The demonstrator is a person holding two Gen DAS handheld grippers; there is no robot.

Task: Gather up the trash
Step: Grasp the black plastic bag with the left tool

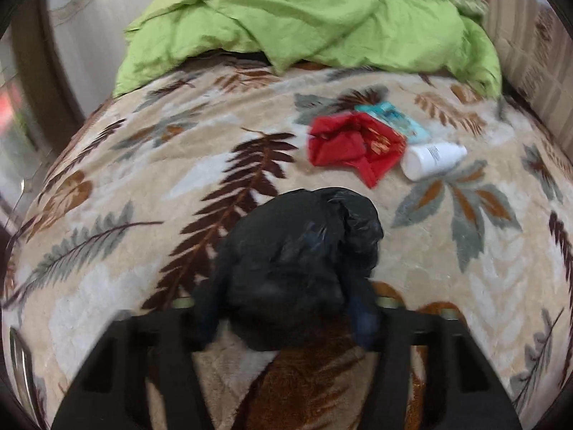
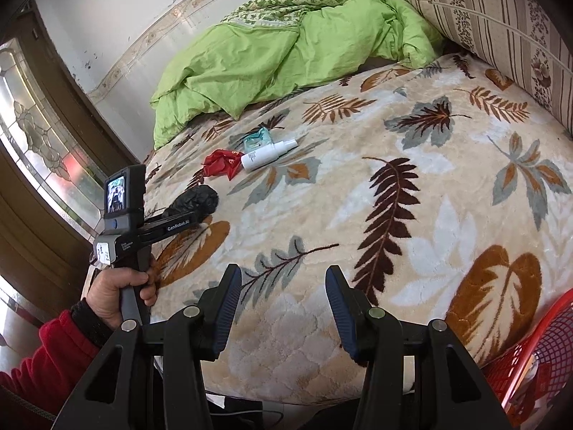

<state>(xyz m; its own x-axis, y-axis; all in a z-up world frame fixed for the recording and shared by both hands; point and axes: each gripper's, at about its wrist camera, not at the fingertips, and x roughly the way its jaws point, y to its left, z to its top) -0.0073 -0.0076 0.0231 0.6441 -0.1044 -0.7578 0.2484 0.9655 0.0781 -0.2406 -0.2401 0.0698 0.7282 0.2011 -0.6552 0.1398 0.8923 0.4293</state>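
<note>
Wrapper (image 1: 352, 145), packet (image 1: 394, 122), bottle (image 1: 431, 159) clustered on blanket (image 1: 179, 165); bag (image 1: 301, 265) nearer; duvet (image 1: 304, 25) behind.

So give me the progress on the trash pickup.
Done: nothing visibly binned; what the red basket holds can't be made out. In hand: the left tool is shut on the crumpled black bag. Left: red wrapper, teal packet and white bottle lie on the blanket; right tool open, empty.

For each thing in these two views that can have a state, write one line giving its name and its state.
Left hand-held gripper: shut on black plastic bag.
Right hand-held gripper: open, holding nothing.
Red wrapper: crumpled, on the blanket.
White bottle: lying on its side.
Teal packet: lying flat.
Green duvet: rumpled.
</note>
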